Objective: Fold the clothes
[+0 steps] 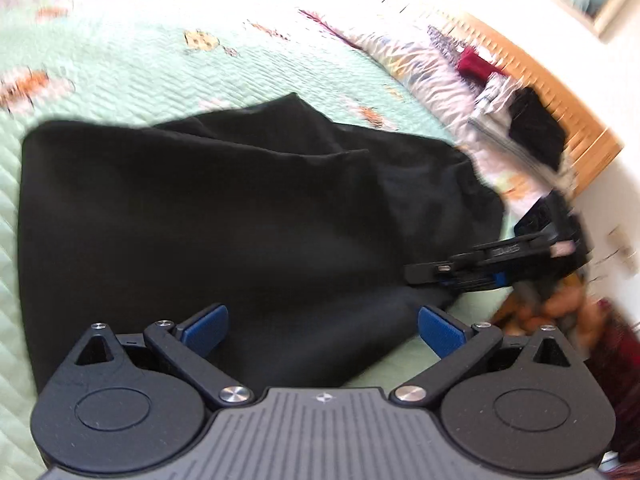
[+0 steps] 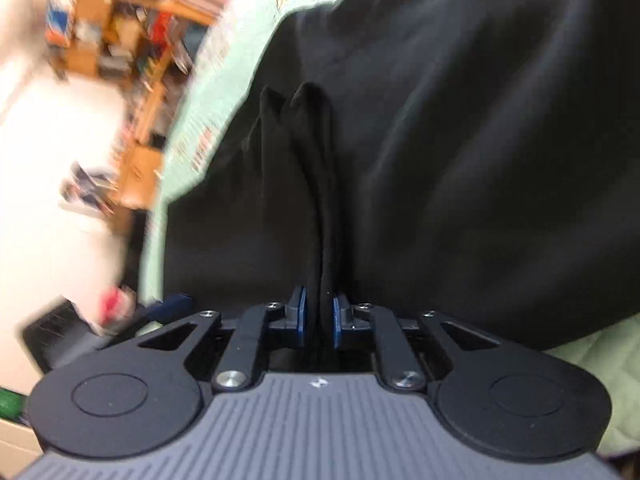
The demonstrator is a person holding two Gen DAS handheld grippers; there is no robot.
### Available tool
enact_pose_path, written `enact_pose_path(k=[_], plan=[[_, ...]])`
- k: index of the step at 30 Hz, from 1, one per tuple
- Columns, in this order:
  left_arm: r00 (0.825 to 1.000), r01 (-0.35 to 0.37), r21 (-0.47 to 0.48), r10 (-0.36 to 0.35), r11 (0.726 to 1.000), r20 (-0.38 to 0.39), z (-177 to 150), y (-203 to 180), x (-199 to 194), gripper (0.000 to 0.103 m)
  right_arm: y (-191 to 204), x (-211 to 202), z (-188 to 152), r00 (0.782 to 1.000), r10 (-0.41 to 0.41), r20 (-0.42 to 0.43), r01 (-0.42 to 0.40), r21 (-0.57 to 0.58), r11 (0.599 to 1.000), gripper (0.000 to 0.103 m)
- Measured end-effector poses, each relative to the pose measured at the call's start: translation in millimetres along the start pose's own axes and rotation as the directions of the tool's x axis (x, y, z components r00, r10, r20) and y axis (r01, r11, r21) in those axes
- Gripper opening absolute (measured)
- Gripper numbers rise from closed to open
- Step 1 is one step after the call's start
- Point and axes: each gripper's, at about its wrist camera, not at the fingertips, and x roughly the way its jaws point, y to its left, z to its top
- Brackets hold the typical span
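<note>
The right gripper (image 2: 319, 314) was clamped on a bunched edge of the black garment (image 1: 224, 208); the left gripper (image 1: 323, 326) stood apart, empty, above it. The garment lay partly doubled on the green quilted bed (image 1: 120, 68). Judged midway: further folds remained.

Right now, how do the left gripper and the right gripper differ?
The left gripper is open, its blue pads wide apart; the right gripper is shut on a bunched fold of the black garment. The left gripper holds nothing and hangs over the garment's near edge; the right gripper pinches its edge at the side. Both have black fingers with blue pads, and both are over the green bedspread.
</note>
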Motion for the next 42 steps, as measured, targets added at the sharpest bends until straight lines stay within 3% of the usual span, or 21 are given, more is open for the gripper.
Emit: enact_pose_path(k=[4,5,9,13,14,16,19,21,22,23,26,27,29,32,34,36,37,38,39,41,42], plan=[[0.999,0.035,0.041,-0.036,0.999,0.017,5.8,-7.3,-3.8,0.102,6.1,-4.4,-7.7,0.999,-0.010,0.032,0.012,-0.036,0.999,0.016],[1.000,-0.019,0.037,0.019,0.999,0.000,4.5,-3.8,0.9,0.102,6.0,-6.2,-8.6,0.999,-0.009,0.036,0.010,-0.036,0.999,0.016],[0.997,-0.070,0.053,0.072,0.996,-0.035,-10.9,0.6,15.3,0.102,11.6,-21.3,-17.9,0.994,-0.057,0.093,0.063,-0.066,0.996,0.019],[0.992,-0.112,0.118,0.118,0.987,-0.039,-13.1,-5.3,20.7,0.102,39.4,-48.4,-9.1,0.951,-0.171,0.258,0.213,-0.148,0.966,0.023],[0.993,-0.111,0.115,0.116,0.987,-0.038,-13.6,-3.1,19.9,0.102,49.7,-53.2,-13.3,0.944,-0.147,0.295,0.206,-0.180,0.962,0.023],[0.993,-0.110,0.110,0.114,0.988,-0.036,-13.5,-0.9,18.6,0.102,60.9,-54.1,-18.4,0.958,-0.020,0.285,0.081,-0.203,0.976,0.023],[0.992,-0.114,0.112,0.119,0.987,-0.034,-14.5,-4.6,17.1,0.102,57.3,-25.9,-18.4,0.973,0.149,0.174,-0.125,-0.141,0.982,0.024],[0.992,-0.120,0.110,0.125,0.987,-0.033,-14.0,-5.9,13.8,0.102,44.0,5.2,-20.8,0.991,0.106,0.087,-0.095,-0.120,0.988,0.024],[0.993,-0.109,0.092,0.113,0.990,-0.040,-11.8,-5.3,11.2,0.102,37.5,12.0,-23.5,0.993,0.067,0.094,-0.053,-0.145,0.988,0.000],[0.995,-0.086,0.073,0.089,0.994,-0.040,-9.8,-6.0,6.3,0.102,31.3,16.9,-26.6,0.993,0.026,0.115,-0.006,-0.176,0.984,0.000],[1.000,-0.011,0.070,0.010,0.997,0.012,2.8,-14.2,-7.5,0.102,19.3,11.1,-28.5,0.986,0.059,0.158,-0.030,-0.181,0.983,0.000],[0.999,-0.029,0.085,0.026,0.996,0.031,7.6,-17.9,-7.5,0.102,18.4,3.4,-29.2,0.981,0.063,0.182,-0.032,-0.169,0.985,0.000],[0.995,-0.095,0.113,0.092,0.989,0.032,13.5,-19.4,1.8,0.102,17.3,-14.3,-31.1,0.969,0.071,0.236,-0.036,-0.149,0.988,0.011],[0.984,-0.172,0.096,0.175,0.980,-0.026,12.4,-8.3,28.4,0.102,-2.1,-59.6,-34.1,0.901,0.086,0.426,-0.058,-0.080,0.995,0.026],[0.974,-0.216,0.115,0.223,0.970,-0.045,7.1,-7.1,43.0,0.102,-18.3,-102.1,-42.1,0.816,0.004,0.577,0.006,-0.016,1.000,0.039],[0.963,-0.254,0.151,0.264,0.955,-0.050,6.8,-16.9,47.7,0.102,-38.9,-143.4,-49.8,0.710,-0.134,0.691,0.082,0.108,0.991,0.065],[0.957,-0.272,0.169,0.284,0.947,-0.051,6.6,-21.7,50.1,0.102,-50.6,-158.9,-52.1,0.669,-0.187,0.719,0.093,0.169,0.981,0.074],[0.952,-0.289,0.185,0.303,0.939,-0.053,6.7,-26.5,52.2,0.102,-65.3,-174.5,-53.2,0.639,-0.221,0.737,0.085,0.218,0.972,0.075],[0.951,-0.291,0.178,0.305,0.940,-0.054,8.8,-30.4,51.4,0.102,-79.0,-186.6,-53.2,0.616,-0.246,0.748,0.061,0.265,0.962,0.076],[0.953,-0.289,0.166,0.300,0.943,-0.047,12.4,-41.0,48.6,0.102,-106.5,-204.4,-53.5,0.593,-0.252,0.765,-0.009,0.320,0.948,0.077],[0.959,-0.271,0.178,0.282,0.946,-0.038,14.2,-48.9,46.6,0.102,-113.0,-205.1,-50.0,0.595,-0.251,0.763,-0.031,0.333,0.942,0.077]])
